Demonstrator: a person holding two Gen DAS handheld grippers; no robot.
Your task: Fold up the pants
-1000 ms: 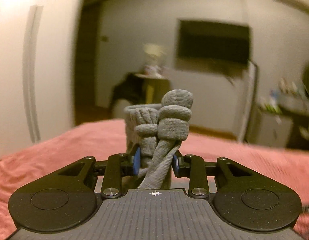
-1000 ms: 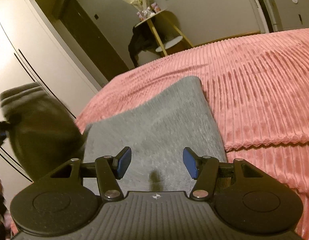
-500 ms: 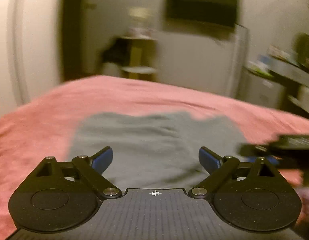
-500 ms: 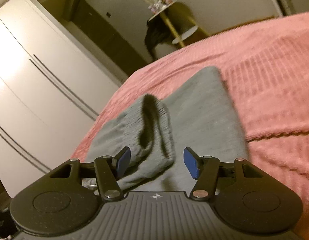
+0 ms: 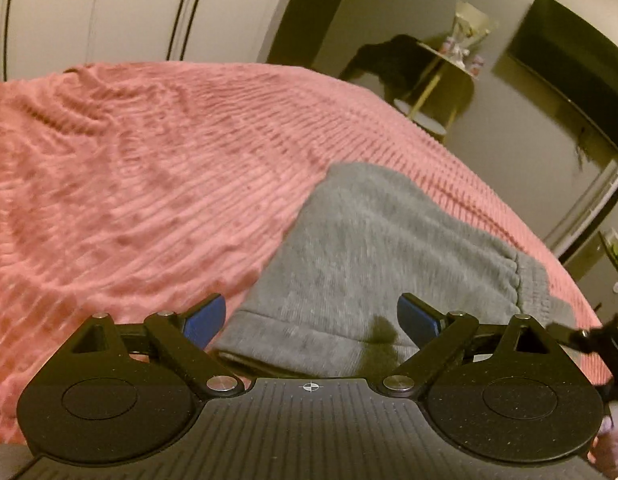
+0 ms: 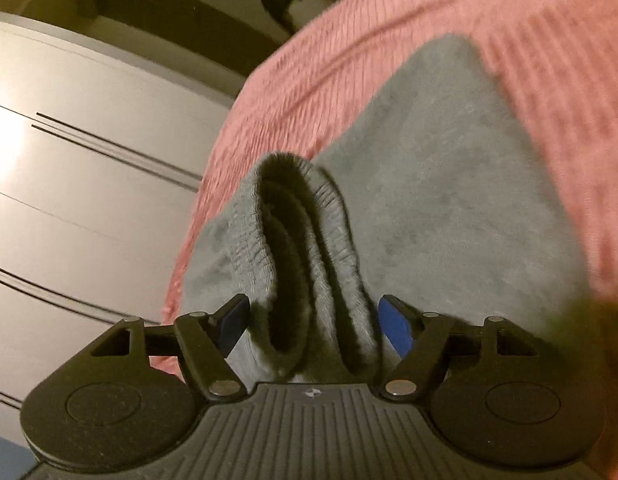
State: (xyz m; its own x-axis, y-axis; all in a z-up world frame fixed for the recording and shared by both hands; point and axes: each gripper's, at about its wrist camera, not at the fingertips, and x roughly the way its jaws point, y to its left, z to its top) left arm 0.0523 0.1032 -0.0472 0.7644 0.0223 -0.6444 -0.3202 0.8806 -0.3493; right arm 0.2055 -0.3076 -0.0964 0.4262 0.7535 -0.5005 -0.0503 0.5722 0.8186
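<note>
Lying folded on the pink bedspread (image 5: 157,184), the grey pants (image 5: 373,240) spread out just ahead of both grippers. Left gripper (image 5: 311,320) hovers over the near hem with its fingers wide apart, gripping nothing. Right gripper (image 6: 313,324) has the ribbed waistband (image 6: 305,248) bunched between its parted fingers; whether they pinch it I cannot tell. White wardrobe doors (image 6: 69,184) stand on the left.

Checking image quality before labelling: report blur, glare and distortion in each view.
Left wrist: bedspread smeared by motion blur, wardrobe lines bowed by the fisheye, pants soft. Right wrist: strong glare on the wardrobe, blurred pants, dark smudge at the right edge.
</note>
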